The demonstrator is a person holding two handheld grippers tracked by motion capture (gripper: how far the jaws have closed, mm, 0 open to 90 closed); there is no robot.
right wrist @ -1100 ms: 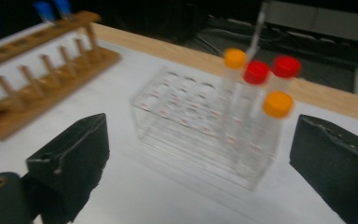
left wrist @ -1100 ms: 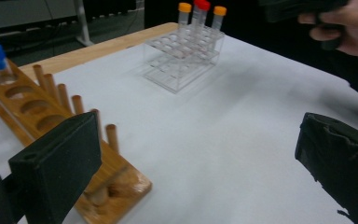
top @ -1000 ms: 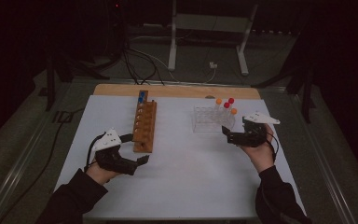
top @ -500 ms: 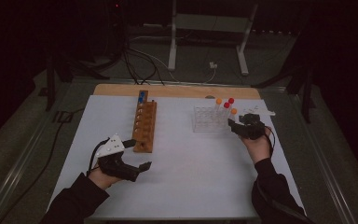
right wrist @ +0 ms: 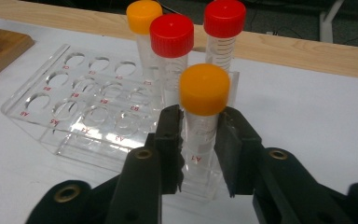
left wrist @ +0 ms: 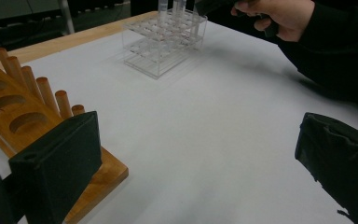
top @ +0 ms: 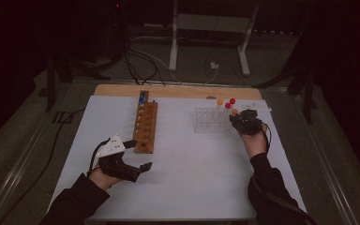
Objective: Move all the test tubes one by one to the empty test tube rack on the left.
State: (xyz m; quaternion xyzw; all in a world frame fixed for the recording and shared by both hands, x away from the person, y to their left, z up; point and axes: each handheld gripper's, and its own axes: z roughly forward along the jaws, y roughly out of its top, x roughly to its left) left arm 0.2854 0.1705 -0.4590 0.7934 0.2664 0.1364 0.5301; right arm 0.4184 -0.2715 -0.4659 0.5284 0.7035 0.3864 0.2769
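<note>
Grab step right now: the right gripper has just been closing its fingers on the orange-capped tube standing in the clear rack's near corner — pinching it. Next, I'd guess, a straight lift out. Left gripper idles, fingers spread, by the wooden rack.

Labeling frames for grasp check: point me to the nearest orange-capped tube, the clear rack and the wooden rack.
orange-capped tube (right wrist: 204, 89), right gripper view, on its cap.
clear rack (right wrist: 51, 112), right gripper view, on its top plate, between holes.
wooden rack (top: 146, 125), high view, on its top board.
</note>
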